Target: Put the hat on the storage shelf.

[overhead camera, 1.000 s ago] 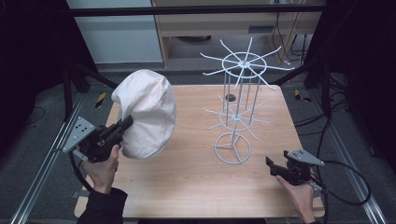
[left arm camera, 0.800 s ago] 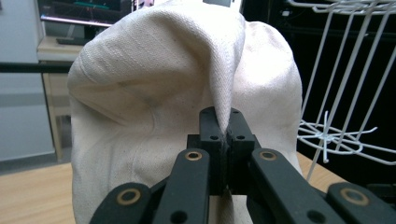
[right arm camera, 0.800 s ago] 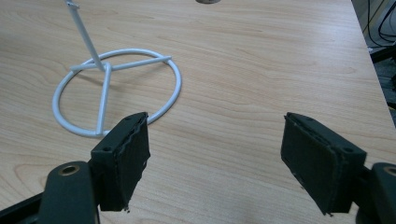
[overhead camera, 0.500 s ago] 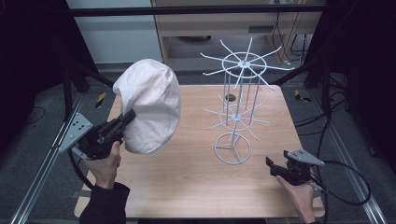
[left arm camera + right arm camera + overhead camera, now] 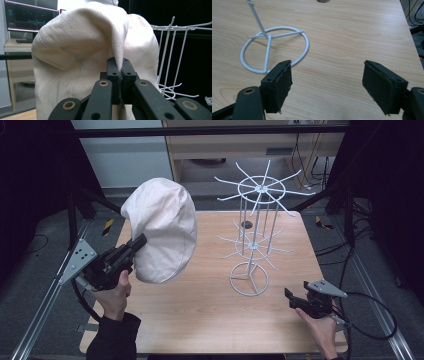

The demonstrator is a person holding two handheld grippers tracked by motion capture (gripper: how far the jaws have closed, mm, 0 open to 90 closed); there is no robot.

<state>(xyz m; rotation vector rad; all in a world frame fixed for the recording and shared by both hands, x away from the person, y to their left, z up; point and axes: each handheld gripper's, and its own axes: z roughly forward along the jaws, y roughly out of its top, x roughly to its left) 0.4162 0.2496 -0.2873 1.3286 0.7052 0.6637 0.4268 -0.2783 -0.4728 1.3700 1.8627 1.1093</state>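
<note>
High view: left tongs (image 5: pixel 137 242) pinch the hat (image 5: pixel 162 227), lifted left of the rack (image 5: pixel 255 232). Right tongs (image 5: pixel 292 296) gape wide by its base. Likely next: hang the hat on a prong.

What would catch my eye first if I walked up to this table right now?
Probably the big cream cloth hat, held up in the air over the table's left side by the left claw, which pinches a fold of its fabric. Next, the tall white wire rack with spoked arms standing at mid-table. The right claw hangs open and empty near the rack's ring base.
</note>
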